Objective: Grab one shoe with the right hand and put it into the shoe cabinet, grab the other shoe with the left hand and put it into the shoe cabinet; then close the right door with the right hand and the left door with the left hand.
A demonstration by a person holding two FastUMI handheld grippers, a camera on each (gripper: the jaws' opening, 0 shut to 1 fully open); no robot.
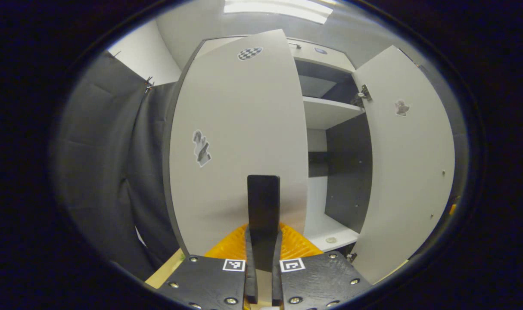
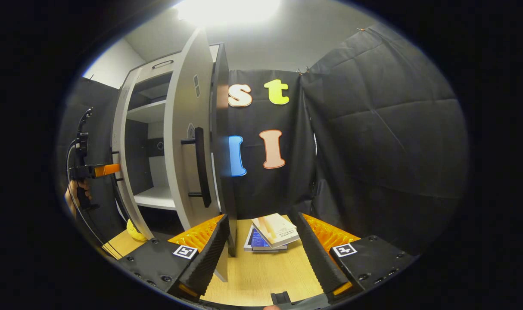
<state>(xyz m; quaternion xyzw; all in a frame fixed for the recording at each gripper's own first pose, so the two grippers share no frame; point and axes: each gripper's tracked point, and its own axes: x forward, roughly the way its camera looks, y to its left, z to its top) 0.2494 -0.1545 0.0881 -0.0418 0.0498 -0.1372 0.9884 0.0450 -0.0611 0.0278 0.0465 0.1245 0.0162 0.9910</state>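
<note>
Right door [image 2: 185, 142]: stands open on its hinges. It reads as a stiff, light panel that should swing easily and could slam if shoved.
Where to take it: the bar handle [image 2: 202, 168], or a flat push near the free edge, far from the hinges.
Left door [image 1: 240, 129]: partly open, its face square to the left gripper [image 1: 263, 202]. It looks like the same kind of panel.
Shoe cabinet [image 1: 330, 113]: shelves show between the doors. I cannot make out the shoes inside.
Left gripper fingers: together, nothing between them, near the left door.
Right gripper [image 2: 259, 217]: fingers apart and empty, just beside the right door's edge.
Bench [image 2: 261, 271]: books [image 2: 272, 232] lie beyond the fingers.
</note>
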